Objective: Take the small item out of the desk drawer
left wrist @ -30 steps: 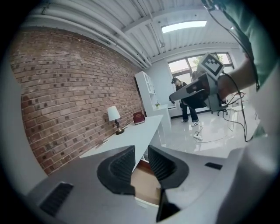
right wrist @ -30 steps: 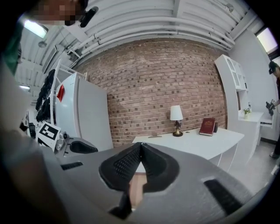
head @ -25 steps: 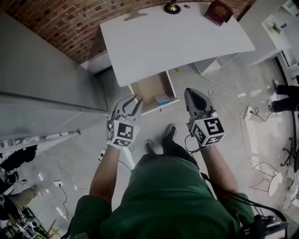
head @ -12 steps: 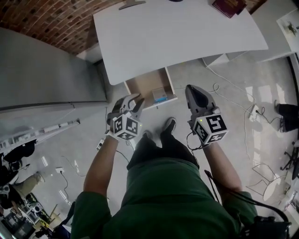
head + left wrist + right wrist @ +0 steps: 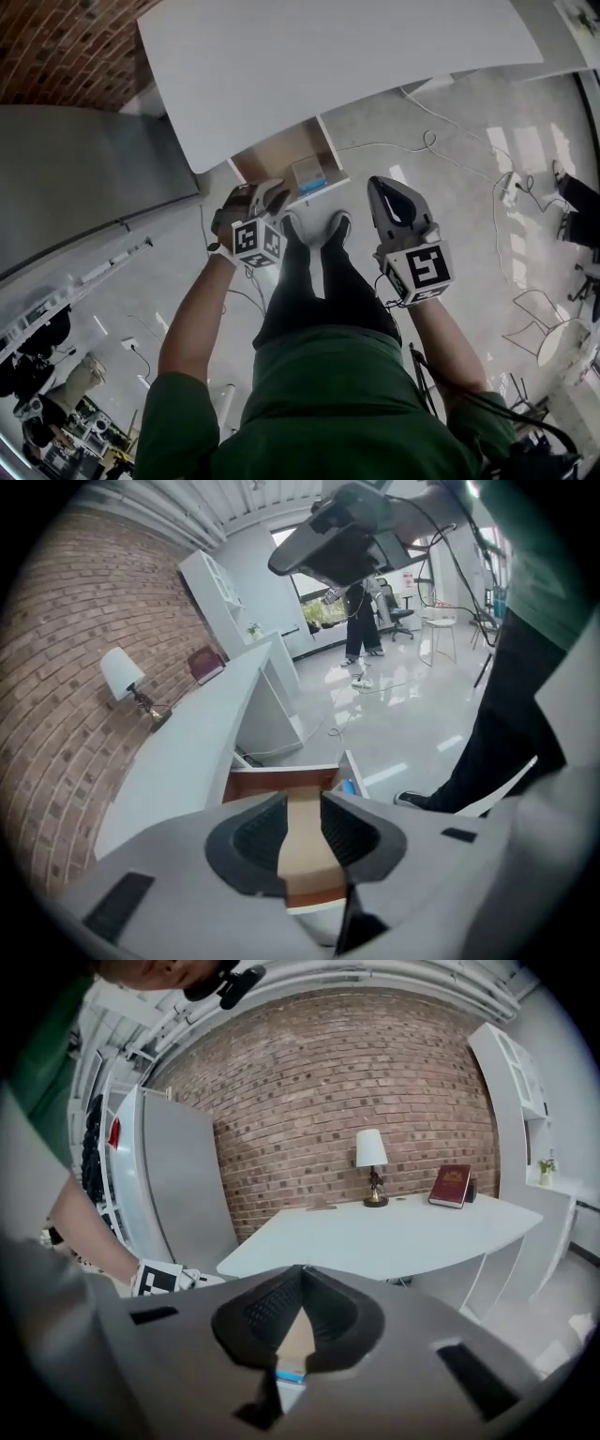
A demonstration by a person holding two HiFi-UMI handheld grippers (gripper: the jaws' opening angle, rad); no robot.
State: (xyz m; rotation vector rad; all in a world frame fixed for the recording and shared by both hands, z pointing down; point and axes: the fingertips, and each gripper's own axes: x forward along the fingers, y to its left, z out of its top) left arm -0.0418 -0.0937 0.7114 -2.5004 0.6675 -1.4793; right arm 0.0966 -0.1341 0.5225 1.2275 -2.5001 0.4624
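1. The desk (image 5: 328, 56) had its white top's front edge overhanging the back of the open drawer (image 5: 272, 159). The drawer's wooden floor lay bare on the left side.
2. The small item (image 5: 309, 175), a pale box with a blue edge, sat inside the drawer near its right wall and close to the front rim.
3. The left gripper (image 5: 270, 199) was at the drawer's front left corner, pointing into it. Its jaws were opening, and only the drawer floor showed through the gap, so it gripped nothing.
4. In the left gripper view, the left gripper (image 5: 302, 803) looked along the drawer (image 5: 281, 782), with the small item (image 5: 349, 787) off to the right of its jaws.
5. The right gripper (image 5: 382, 186) hung over open floor just right of the drawer, clear of its rim. Its jaws were clenched, the tips meeting, with nothing caught between them.
6. In the right gripper view, the right gripper (image 5: 301, 1271) faced the desk (image 5: 394, 1237), and the small item (image 5: 291, 1375) showed blue below the joined tips.
7. A grey cabinet (image 5: 84, 178) closed off the left side.
8. Loose cables (image 5: 441, 141) crossed the floor to the right, well away from both grippers.
9. The person's shoes (image 5: 339, 225) stood just before the drawer front, between the grippers.
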